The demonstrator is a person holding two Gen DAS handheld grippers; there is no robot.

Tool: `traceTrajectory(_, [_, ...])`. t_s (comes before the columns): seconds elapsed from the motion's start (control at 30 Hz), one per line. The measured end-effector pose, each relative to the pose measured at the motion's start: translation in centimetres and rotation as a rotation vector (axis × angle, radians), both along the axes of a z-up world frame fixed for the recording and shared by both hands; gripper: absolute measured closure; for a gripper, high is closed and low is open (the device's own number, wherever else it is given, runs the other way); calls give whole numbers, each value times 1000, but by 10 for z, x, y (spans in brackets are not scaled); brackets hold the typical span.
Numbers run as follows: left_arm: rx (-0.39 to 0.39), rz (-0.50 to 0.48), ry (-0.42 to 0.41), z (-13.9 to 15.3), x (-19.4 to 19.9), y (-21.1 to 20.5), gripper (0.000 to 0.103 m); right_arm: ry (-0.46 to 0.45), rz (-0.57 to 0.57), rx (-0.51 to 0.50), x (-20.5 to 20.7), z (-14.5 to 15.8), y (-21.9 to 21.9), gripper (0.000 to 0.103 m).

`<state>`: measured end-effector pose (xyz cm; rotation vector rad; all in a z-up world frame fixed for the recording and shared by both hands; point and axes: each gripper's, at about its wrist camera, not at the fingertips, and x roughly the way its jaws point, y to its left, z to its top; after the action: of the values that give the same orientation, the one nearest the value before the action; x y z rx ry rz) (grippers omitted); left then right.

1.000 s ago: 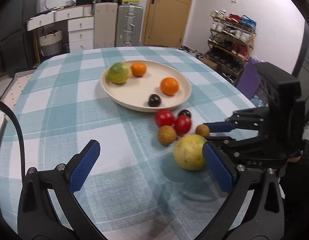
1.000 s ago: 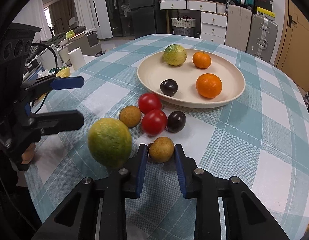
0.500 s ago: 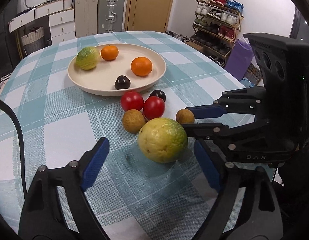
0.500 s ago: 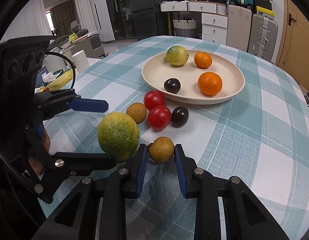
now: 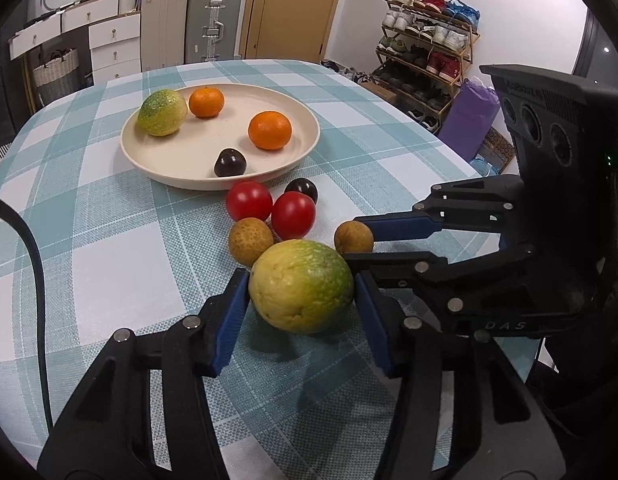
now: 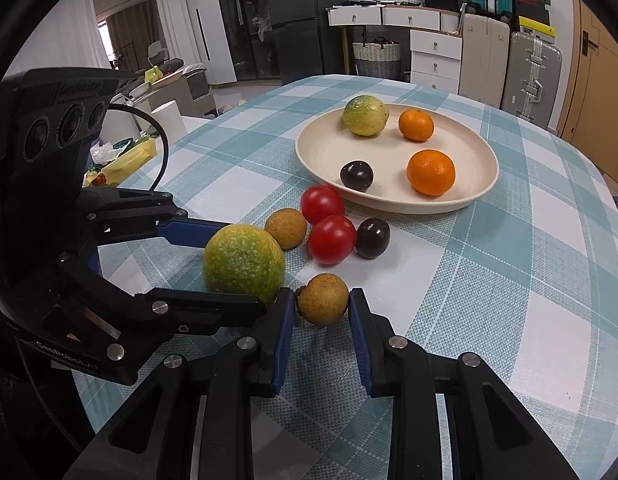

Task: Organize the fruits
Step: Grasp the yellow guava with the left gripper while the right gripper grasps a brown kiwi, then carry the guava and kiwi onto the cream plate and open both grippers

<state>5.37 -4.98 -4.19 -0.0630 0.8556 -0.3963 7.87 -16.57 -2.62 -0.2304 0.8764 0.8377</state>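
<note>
My left gripper (image 5: 301, 304) has closed onto a big yellow-green citrus (image 5: 301, 285), also in the right wrist view (image 6: 244, 264). My right gripper (image 6: 321, 320) is shut on a small brown round fruit (image 6: 323, 299), seen from the left wrist too (image 5: 353, 237). Both fruits rest on the checked tablecloth. Loose beside them lie another brown fruit (image 5: 251, 241), two red tomatoes (image 5: 249, 201) (image 5: 293, 216) and a dark plum (image 5: 301, 190). The cream plate (image 5: 165, 168) holds a green-yellow citrus (image 5: 162, 113), two oranges (image 5: 206, 102) (image 5: 269, 130) and a dark plum (image 5: 229, 163).
The two grippers sit close together, fingers almost touching near the table's front edge (image 6: 509, 424). A white cup (image 6: 168, 120) and yellow clutter (image 6: 125, 160) stand left of the table. Suitcases (image 5: 213, 24), drawers and a shoe rack (image 5: 429, 60) are behind.
My left gripper moved forward around the big citrus and its jaws closed from wide open onto it. My right gripper stayed shut on the small brown fruit.
</note>
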Motion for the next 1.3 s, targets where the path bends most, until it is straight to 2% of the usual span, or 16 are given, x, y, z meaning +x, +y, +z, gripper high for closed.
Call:
traceTrajectory(0.4, [-58, 87, -89, 23, -3, 25, 54, -22, -52, 53, 7, 11, -12, 75])
traceTrajectory(0.43, [-59, 100, -97, 26, -2, 28, 57, -27, -61, 58, 8, 13, -13, 75])
traceTrajectory(0.47, [-58, 114, -111, 29, -2, 31, 67, -29, -71, 67, 10, 15, -15, 75])
traceTrajectory(0.5, [-63, 120, -120, 32, -1, 34, 69, -31, -76, 70, 11, 16, -16, 75])
traceTrajectory(0.57, [-60, 132, -130, 36, 2, 39, 70, -39, -92, 77, 14, 19, -18, 75])
traceTrajectory(0.7, [-10, 157, -96, 29, 7, 44, 70, -40, -102, 78, 18, 22, -19, 75])
traceTrajectory(0.9, [-17, 146, -35, 7, 3, 50, 68, -29, -97, 72, 16, 19, -19, 75])
traceTrajectory(1.2, [-22, 170, -38, 6, 1, 59, 59, -28, -99, 71, 16, 16, -22, 75])
traceTrajectory(1.3, [-19, 168, -52, 9, -8, 61, 43, -33, -99, 71, 16, 18, -22, 75])
